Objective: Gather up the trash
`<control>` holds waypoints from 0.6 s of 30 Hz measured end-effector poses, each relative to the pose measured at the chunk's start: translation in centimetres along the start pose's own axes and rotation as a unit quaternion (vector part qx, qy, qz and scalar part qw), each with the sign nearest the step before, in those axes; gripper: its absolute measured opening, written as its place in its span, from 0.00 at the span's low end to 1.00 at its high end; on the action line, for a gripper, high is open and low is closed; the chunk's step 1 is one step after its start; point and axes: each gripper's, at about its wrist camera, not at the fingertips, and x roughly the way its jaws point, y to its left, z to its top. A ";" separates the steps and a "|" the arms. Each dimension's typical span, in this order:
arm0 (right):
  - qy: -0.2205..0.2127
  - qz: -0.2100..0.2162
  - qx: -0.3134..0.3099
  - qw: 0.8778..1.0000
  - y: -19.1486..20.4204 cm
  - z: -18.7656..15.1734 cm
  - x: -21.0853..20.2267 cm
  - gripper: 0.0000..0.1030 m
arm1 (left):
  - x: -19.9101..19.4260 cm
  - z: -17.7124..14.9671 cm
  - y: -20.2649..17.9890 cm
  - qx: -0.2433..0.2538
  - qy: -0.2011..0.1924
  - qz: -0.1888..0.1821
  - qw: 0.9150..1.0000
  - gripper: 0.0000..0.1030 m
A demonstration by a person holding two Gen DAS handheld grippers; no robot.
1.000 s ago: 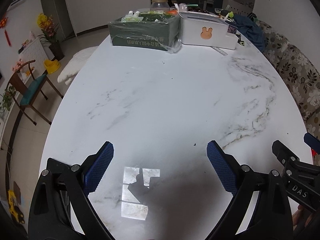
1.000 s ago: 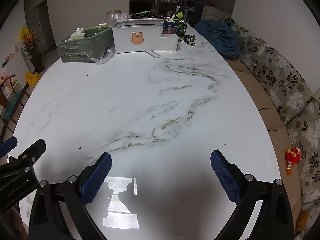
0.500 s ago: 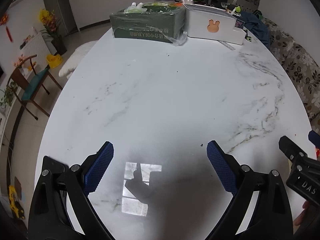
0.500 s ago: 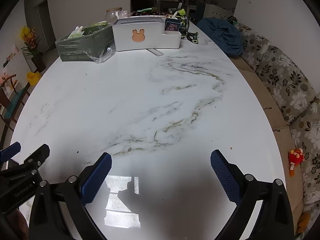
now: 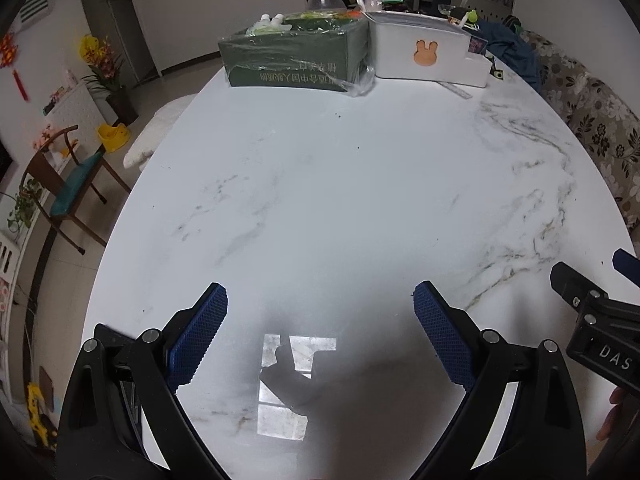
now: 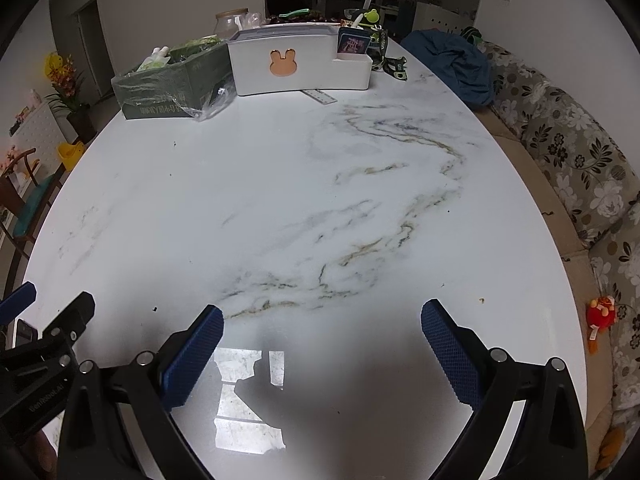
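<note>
My left gripper (image 5: 320,320) is open and empty above the near end of a white marble table (image 5: 340,184). My right gripper (image 6: 322,336) is open and empty beside it, over the same end. A green cardboard box (image 5: 294,58) lined with a clear plastic bag holds bottles and wrappers at the far end; it also shows in the right wrist view (image 6: 172,80). Small dark crumbs (image 5: 339,117) lie on the marble, and a small tan crumb (image 6: 482,301) lies near the right edge. The right gripper's body (image 5: 600,328) shows at the right of the left wrist view.
A white organiser box with an orange rabbit mark (image 6: 300,64) stands next to the green box, with a ruler (image 6: 322,97) in front. A floral sofa (image 6: 572,152) with blue cloth (image 6: 456,64) runs along the right. A wooden chair (image 5: 68,184) stands at left.
Both grippers have moved forward over the table toward the far end; the green box and organiser look nearer. Both stay open and empty.
</note>
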 end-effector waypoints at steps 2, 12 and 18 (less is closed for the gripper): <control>0.000 0.000 0.000 1.000 0.0 0.0 0.0 0.95 | 0.0 -0.1 0.0 -0.001 0.001 -0.001 1.000 0.89; 0.001 -0.002 -0.002 1.000 0.0 0.0 0.2 0.95 | 0.3 0.0 0.0 -0.009 0.007 -0.009 1.000 0.89; 0.000 -0.003 -0.005 1.000 0.0 -0.1 0.2 0.95 | 0.5 -0.2 0.0 -0.012 0.011 -0.010 1.000 0.91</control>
